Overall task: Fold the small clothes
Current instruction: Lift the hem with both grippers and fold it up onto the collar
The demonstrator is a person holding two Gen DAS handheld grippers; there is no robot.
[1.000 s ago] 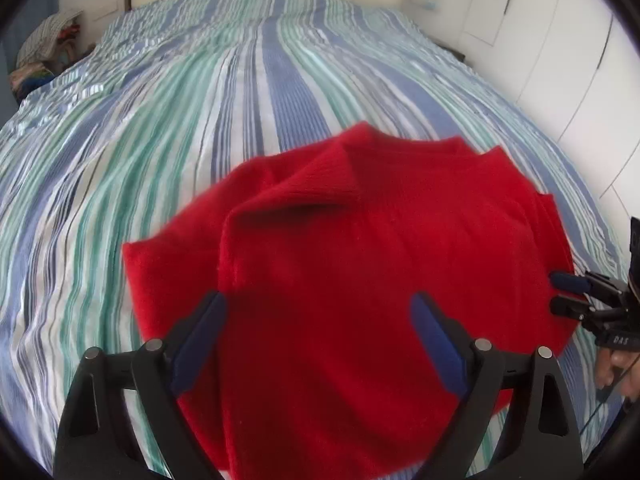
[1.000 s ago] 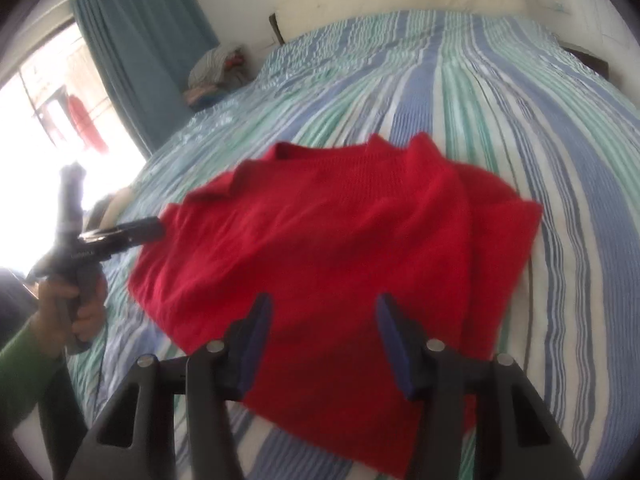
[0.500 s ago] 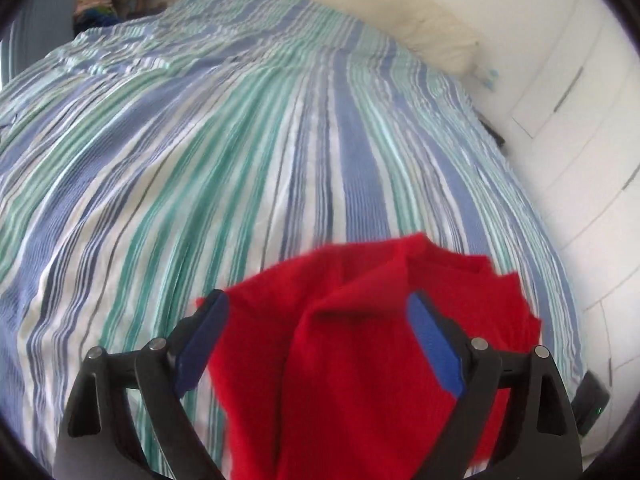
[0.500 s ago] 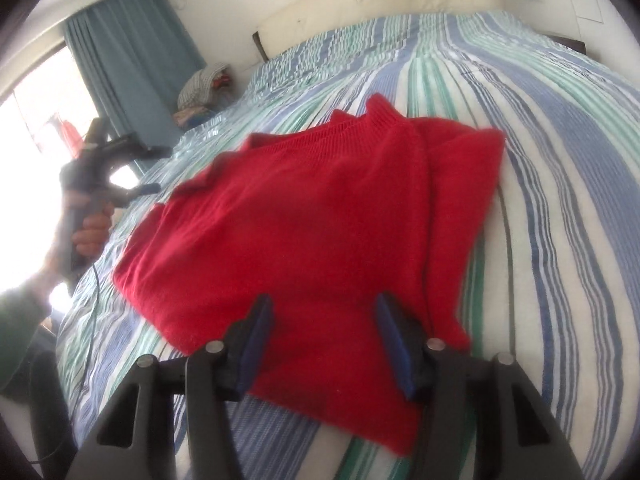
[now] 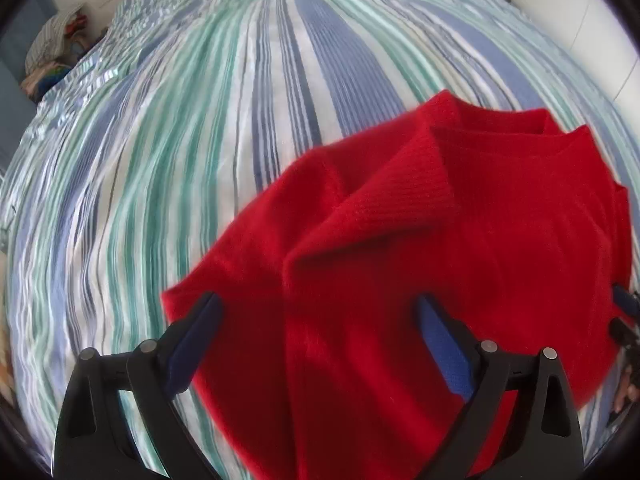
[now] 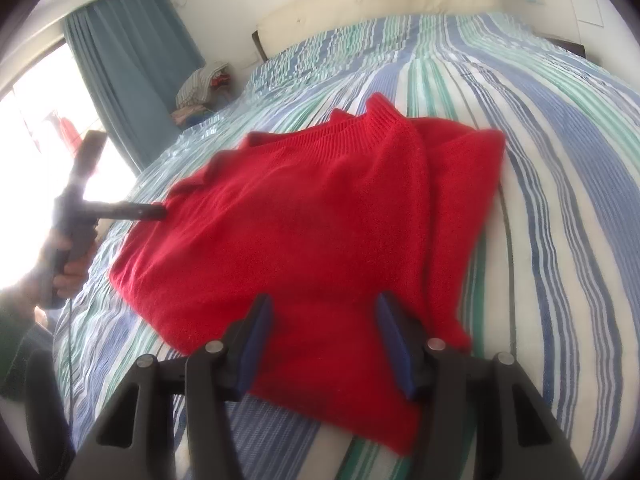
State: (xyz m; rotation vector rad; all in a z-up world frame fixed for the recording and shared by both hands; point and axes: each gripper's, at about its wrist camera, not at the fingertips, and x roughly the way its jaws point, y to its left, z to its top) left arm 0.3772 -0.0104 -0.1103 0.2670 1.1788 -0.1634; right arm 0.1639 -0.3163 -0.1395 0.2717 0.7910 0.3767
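a: where's the red sweater (image 6: 320, 232) lying?

b: flat on the striped bedspread (image 6: 560, 184), collar end toward the headboard (image 6: 372, 4), hem end toward the person. its sides look already folded in, so it makes a long panel running hem to collar.

a: and the right gripper (image 6: 324, 340)?

b: over the hem end, pointing along that long axis. its jaws stand apart with nothing pinched. the knit lies under the gap between them, not gripped.

a: the left gripper (image 5: 316, 344)?

b: at the sweater's left side. in its own view the jaws are wide apart above the knit and hold nothing. from the right wrist view it reaches in level toward the left edge, at about mid-length. whether the tips touch the cloth there i can't tell.

a: so which hand is nearer the next grab?

b: my guess is the next fold goes hem to collar, and the right one is nearer the hem. it would have to drop onto that near edge and close. the left would have to come back toward the hem corner to match it.
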